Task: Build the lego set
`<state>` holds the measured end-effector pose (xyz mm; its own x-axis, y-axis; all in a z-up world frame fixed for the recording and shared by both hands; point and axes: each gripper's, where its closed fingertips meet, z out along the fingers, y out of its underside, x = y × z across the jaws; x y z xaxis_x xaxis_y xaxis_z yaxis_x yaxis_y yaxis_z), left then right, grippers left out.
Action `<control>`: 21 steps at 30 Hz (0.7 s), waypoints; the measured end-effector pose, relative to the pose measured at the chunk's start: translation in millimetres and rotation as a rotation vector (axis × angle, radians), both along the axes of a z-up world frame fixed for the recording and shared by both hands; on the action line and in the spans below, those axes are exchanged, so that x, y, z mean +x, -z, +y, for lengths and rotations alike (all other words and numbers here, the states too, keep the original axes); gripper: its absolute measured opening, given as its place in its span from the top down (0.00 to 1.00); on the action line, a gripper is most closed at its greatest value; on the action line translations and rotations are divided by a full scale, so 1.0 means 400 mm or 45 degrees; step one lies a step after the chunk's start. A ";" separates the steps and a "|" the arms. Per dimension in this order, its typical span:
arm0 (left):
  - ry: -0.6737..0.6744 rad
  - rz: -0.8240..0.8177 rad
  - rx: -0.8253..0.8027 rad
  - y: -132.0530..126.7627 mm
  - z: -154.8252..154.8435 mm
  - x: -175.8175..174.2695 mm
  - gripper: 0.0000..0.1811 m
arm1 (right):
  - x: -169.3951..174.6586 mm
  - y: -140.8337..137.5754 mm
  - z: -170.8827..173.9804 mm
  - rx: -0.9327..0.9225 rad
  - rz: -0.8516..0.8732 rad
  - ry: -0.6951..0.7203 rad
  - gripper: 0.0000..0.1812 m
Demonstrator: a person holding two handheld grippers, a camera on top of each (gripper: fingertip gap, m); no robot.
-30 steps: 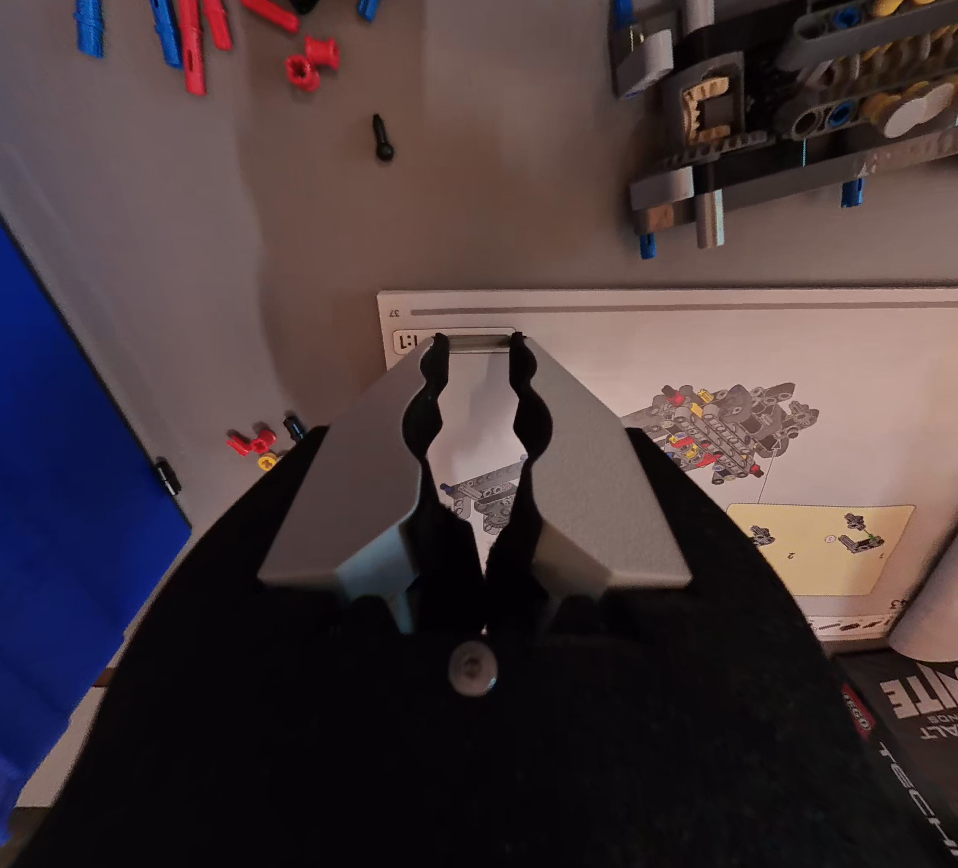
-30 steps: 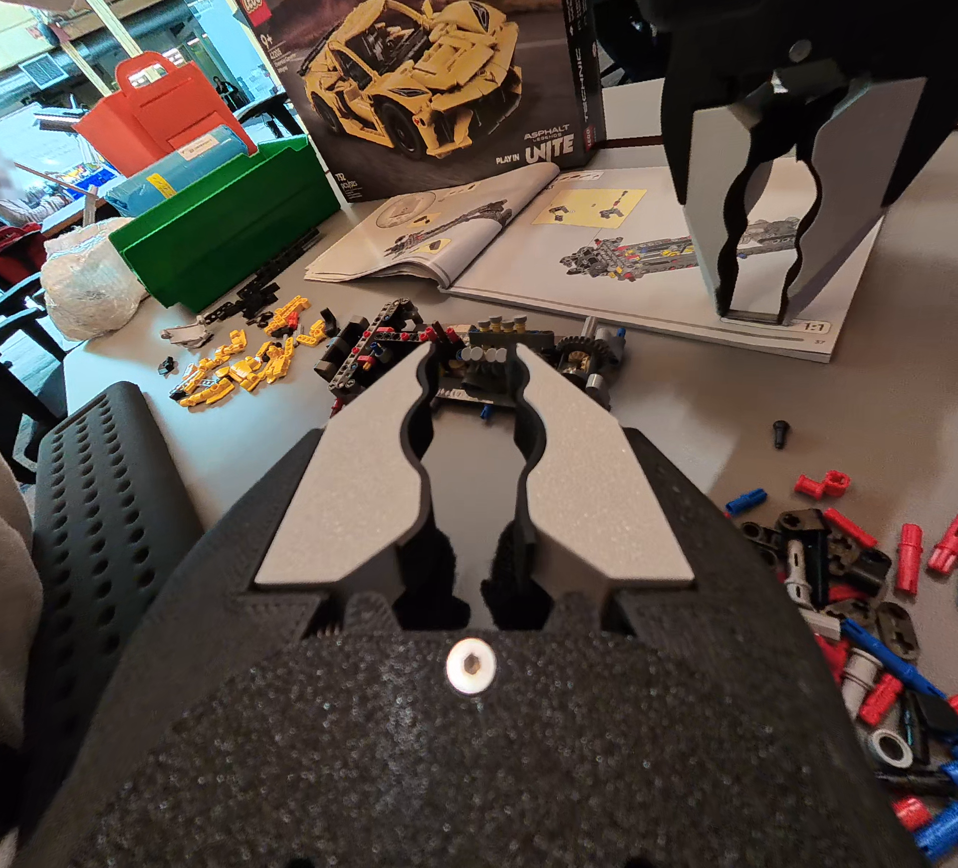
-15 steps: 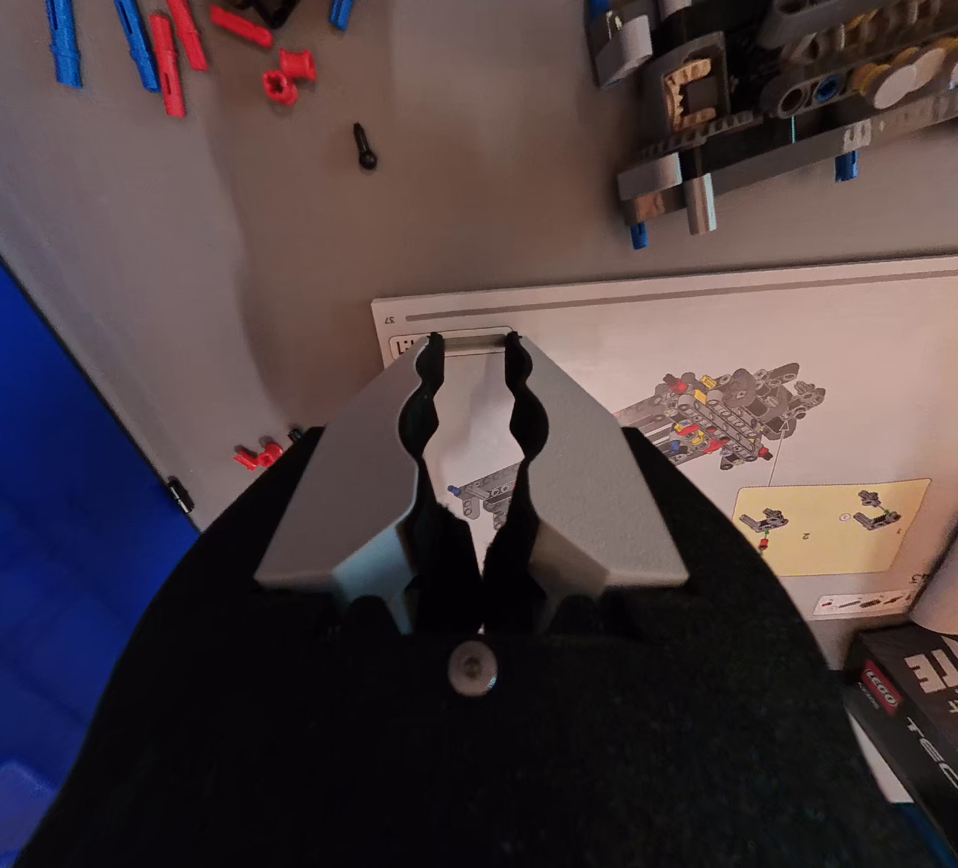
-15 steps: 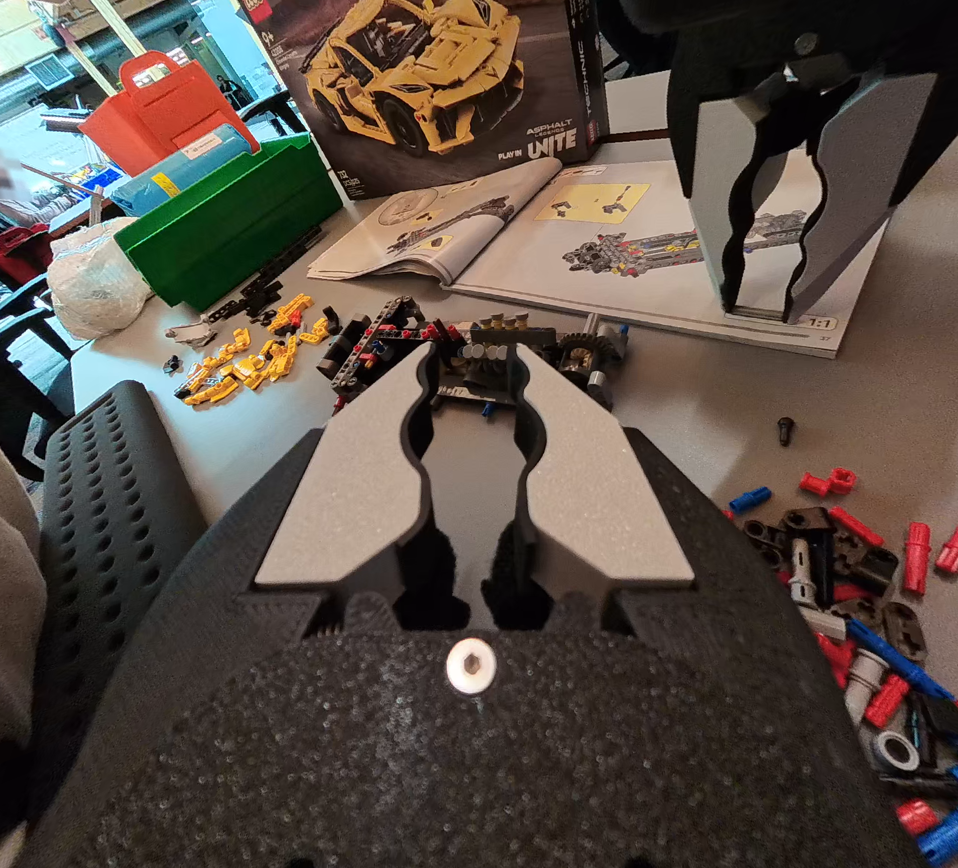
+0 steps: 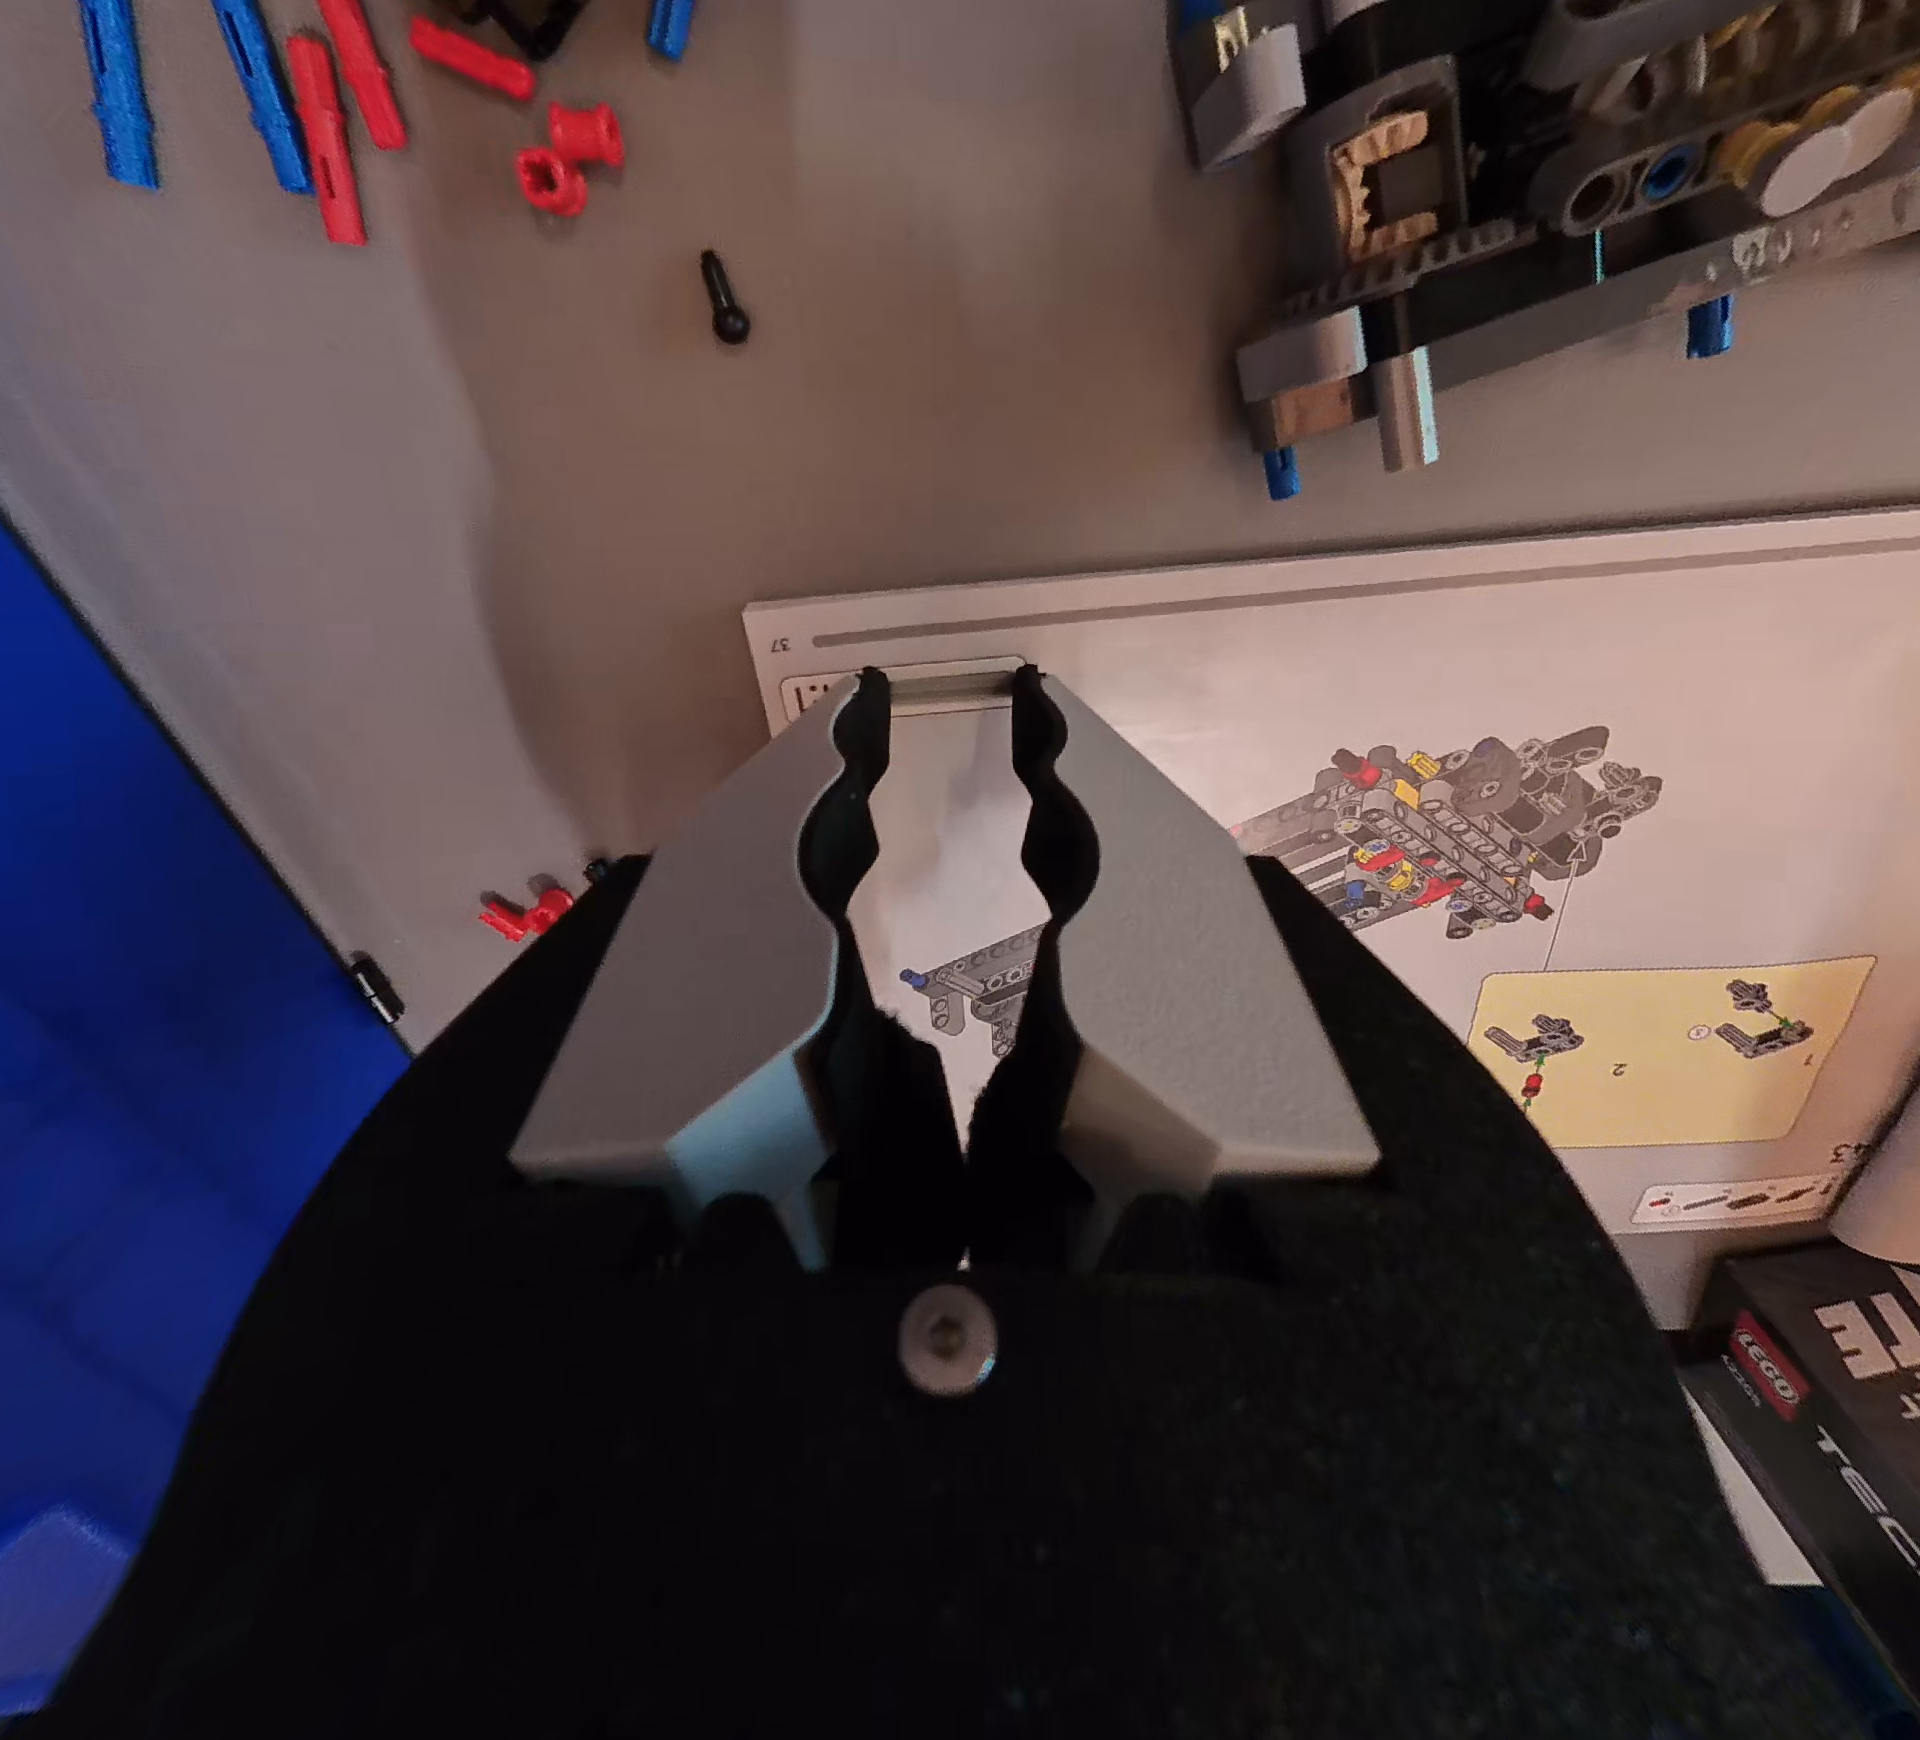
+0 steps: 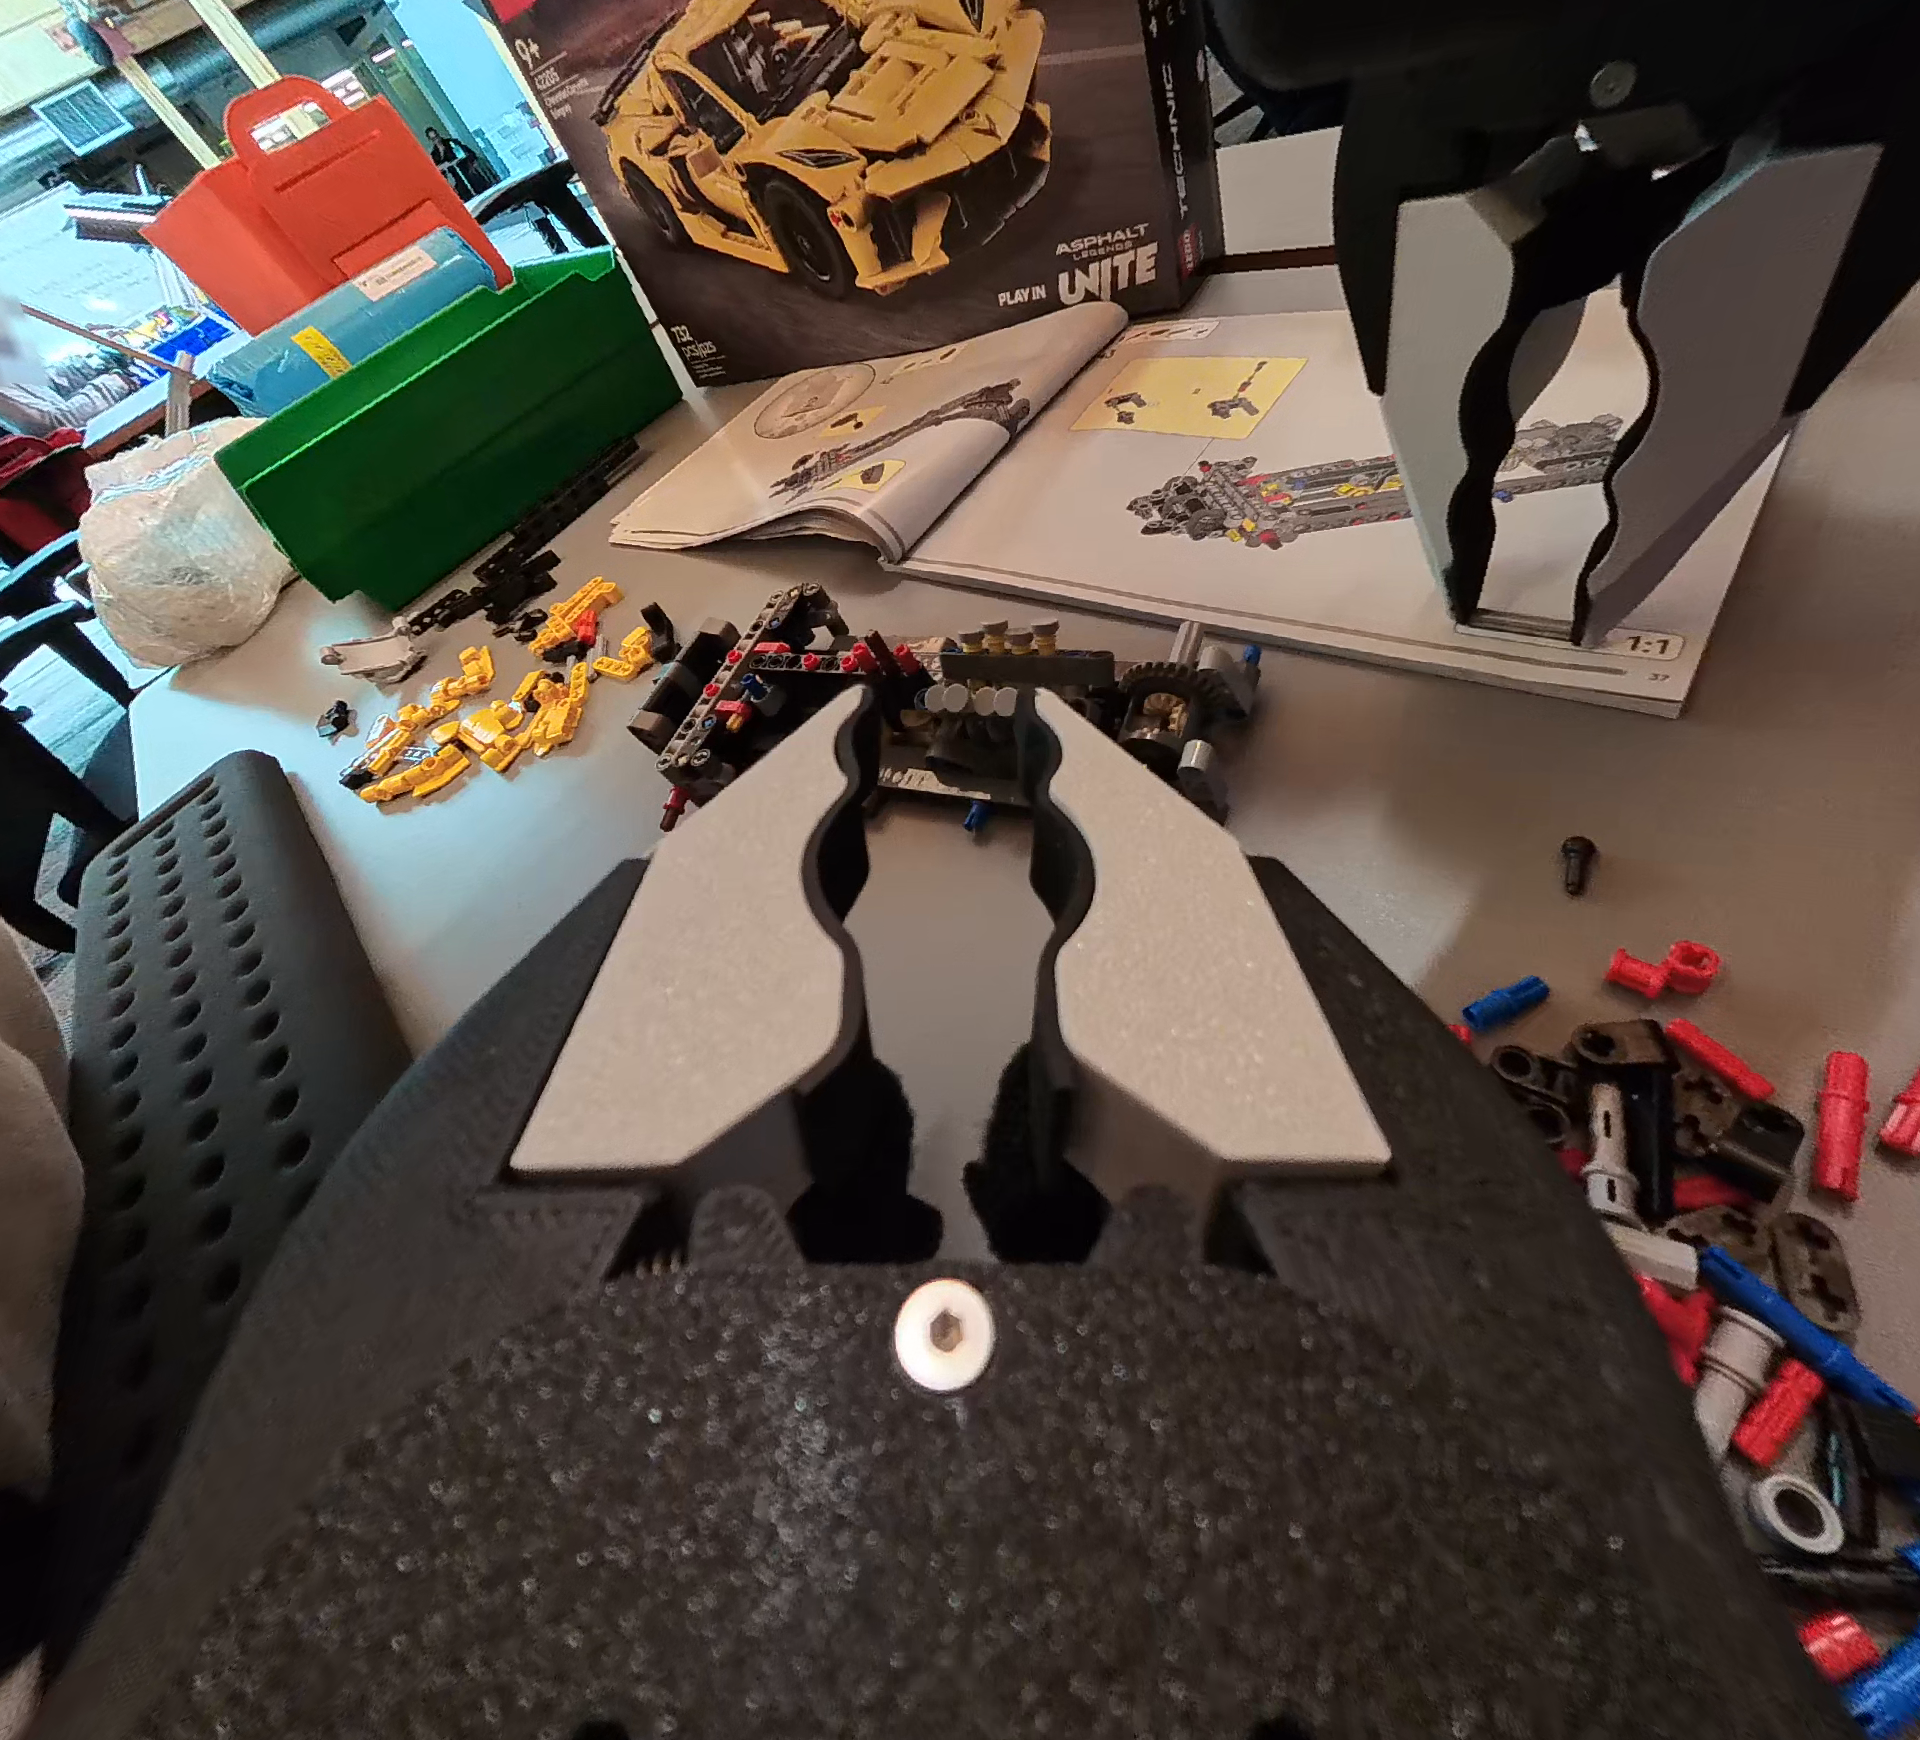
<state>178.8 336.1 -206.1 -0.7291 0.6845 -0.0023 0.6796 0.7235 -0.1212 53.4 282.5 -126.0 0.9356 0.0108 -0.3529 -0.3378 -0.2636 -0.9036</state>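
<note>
My left gripper (image 5: 945, 682) is shut on a short grey axle (image 5: 951, 691), held crosswise between its fingertips right over the near corner of the open instruction booklet (image 5: 1351, 651). The right wrist view shows that gripper (image 6: 1517, 628) tip-down on the booklet (image 6: 1299, 568) with the axle (image 6: 1517, 622). The part-built grey and black chassis (image 5: 1507, 163) lies beyond the booklet. My right gripper (image 6: 948, 703) is open and empty, low over the table, just in front of the chassis (image 6: 987, 651).
Loose red, blue and black pins (image 6: 1714, 1171) lie to the right, with a lone black pin (image 6: 1576, 862) nearer the booklet. Yellow parts (image 6: 488, 714), a green bin (image 6: 447, 443) and the set's box (image 6: 831, 80) stand at the back left. A black perforated chair back (image 6: 208, 1015) is at the left. My hands' fingertips stand some 15 cm from each other. The lone black pin (image 6: 1576, 862) lies some 7 cm from my left tips, 12 cm from my right tips. It is also in sight in the left wrist view (image 5: 722, 300).
My left gripper has stayed on the booklet's corner with the axle, shifting only slightly. The right gripper has barely moved.
</note>
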 end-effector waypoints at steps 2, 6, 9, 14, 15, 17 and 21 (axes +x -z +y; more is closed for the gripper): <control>-0.003 -0.003 0.004 0.000 0.000 0.000 0.88 | 0.000 0.001 0.000 -0.002 -0.004 0.000 0.87; -0.014 -0.015 0.002 0.000 0.001 0.001 0.88 | 0.001 0.002 0.000 -0.005 -0.003 0.002 0.86; -0.095 -0.029 0.030 -0.002 0.002 0.002 0.88 | 0.006 0.000 0.000 -0.001 -0.011 0.013 0.87; -0.496 -0.051 -0.142 -0.101 -0.029 -0.005 0.88 | 0.027 -0.007 -0.011 0.031 0.058 0.050 0.87; -0.608 -0.026 -0.260 -0.139 -0.043 -0.024 0.88 | 0.029 -0.012 -0.013 0.047 0.072 0.052 0.87; -0.868 -0.013 -0.515 -0.217 -0.062 -0.060 0.88 | 0.031 -0.016 -0.016 0.060 0.078 0.061 0.87; -1.259 -0.071 -0.892 -0.319 -0.065 -0.179 0.88 | 0.023 -0.016 -0.010 0.052 0.066 0.042 0.87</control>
<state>107.1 310.3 -78.4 -0.9231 -0.3302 -0.1971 -0.1125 0.7221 -0.6826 62.5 278.4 -119.7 0.9162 -0.0044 -0.4006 -0.3921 -0.2149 -0.8945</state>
